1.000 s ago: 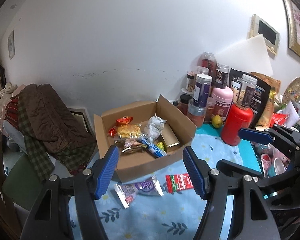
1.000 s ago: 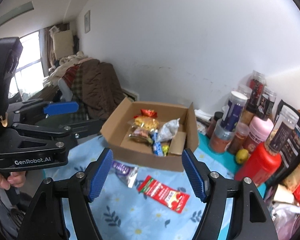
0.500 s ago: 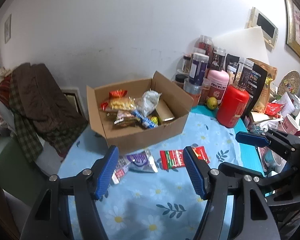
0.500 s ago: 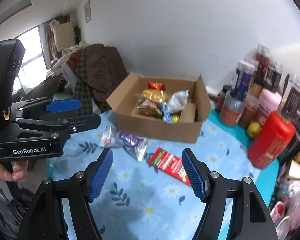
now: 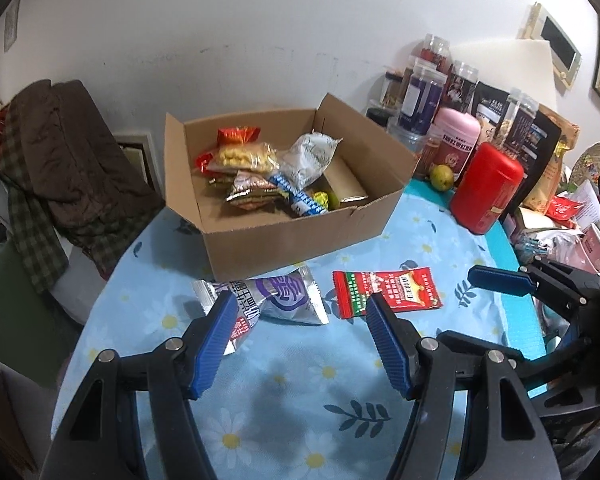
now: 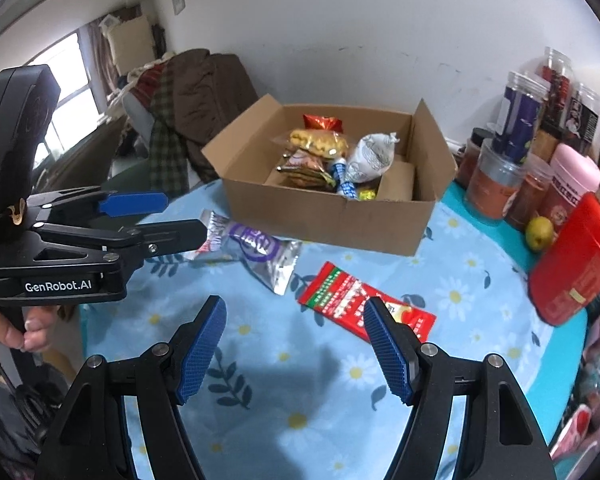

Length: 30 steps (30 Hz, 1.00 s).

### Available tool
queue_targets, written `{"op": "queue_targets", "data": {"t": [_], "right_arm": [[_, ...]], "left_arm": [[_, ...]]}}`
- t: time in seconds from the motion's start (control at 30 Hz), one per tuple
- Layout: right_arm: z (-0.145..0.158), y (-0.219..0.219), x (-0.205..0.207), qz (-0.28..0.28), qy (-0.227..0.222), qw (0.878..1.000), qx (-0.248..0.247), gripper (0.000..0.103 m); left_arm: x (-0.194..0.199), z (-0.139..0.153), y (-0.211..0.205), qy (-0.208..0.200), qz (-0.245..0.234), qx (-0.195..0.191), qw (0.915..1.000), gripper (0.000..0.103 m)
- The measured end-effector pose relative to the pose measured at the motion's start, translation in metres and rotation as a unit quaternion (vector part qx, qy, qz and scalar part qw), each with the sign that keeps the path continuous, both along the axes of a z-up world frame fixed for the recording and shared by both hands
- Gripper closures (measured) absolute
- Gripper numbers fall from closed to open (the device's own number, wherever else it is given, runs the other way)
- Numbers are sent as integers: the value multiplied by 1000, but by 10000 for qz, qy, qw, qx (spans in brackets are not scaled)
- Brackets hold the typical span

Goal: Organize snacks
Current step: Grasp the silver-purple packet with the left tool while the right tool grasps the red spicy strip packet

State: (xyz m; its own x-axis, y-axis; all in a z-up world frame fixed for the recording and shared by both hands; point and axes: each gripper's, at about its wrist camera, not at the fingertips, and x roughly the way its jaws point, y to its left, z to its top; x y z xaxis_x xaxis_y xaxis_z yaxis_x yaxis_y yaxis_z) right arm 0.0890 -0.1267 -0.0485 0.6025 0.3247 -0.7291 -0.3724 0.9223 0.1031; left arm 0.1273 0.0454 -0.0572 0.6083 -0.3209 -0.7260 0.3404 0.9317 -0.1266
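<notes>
Lowering nearer purple packet (image 5: pixel 276 300), red packet (image 5: pixel 388 291); both hand-held grippers spread, empty.

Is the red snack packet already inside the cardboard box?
No, the red snack packet lies flat on the tablecloth before the cardboard box.

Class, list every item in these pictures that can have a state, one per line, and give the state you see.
cardboard box: open, flaps up, partly filled with snacks
silver-purple packet: sealed, flat on the cloth, outside the box
red packet: sealed, flat on the cloth, outside the box
left gripper: open, holding nothing
right gripper: open, holding nothing
red canister: closed, upright
pink canister: lid on, upright
</notes>
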Motion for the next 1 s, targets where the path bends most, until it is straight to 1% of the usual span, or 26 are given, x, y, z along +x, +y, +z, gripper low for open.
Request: {"op": "queue_targets", "data": {"t": [0.13,0.23,0.33,0.6,0.77,0.83,0.9,0.93,0.97,1.0], "right_arm": [[-10,-5,15,-92,83,9999,-34,31],[-19,-9,26,-134,204,9997,-66,31],[-29,-13,38,-155,343,9992,-103,31],[-50,-21,61,-75,592,9979,-259,31],[-62,-23,74,9,809,9961,-346,31],[-65,-24,78,44,848,9957,-358,31],[-68,-25,82,95,877,9955,-348,31],[-69,-26,83,182,868,9956,-288,30],[-71,-27,85,235,868,9957,-234,25],[-73,-28,88,244,894,9955,-211,23]], "left_arm": [[15,-15,-1,206,-54,0,9998,37],[29,-23,1,355,114,-30,9993,37],[42,-30,1,476,104,-67,9988,37],[70,-47,-6,615,-35,200,9979,37],[82,-54,-12,543,-276,450,9971,37],[86,-57,-15,587,-380,512,9962,37],[90,-63,-16,718,-457,563,9948,37],[92,-67,-16,801,-464,575,9940,37],[95,-72,-15,935,-448,560,9930,37],[96,-75,-14,1012,-432,543,9924,37]]}}
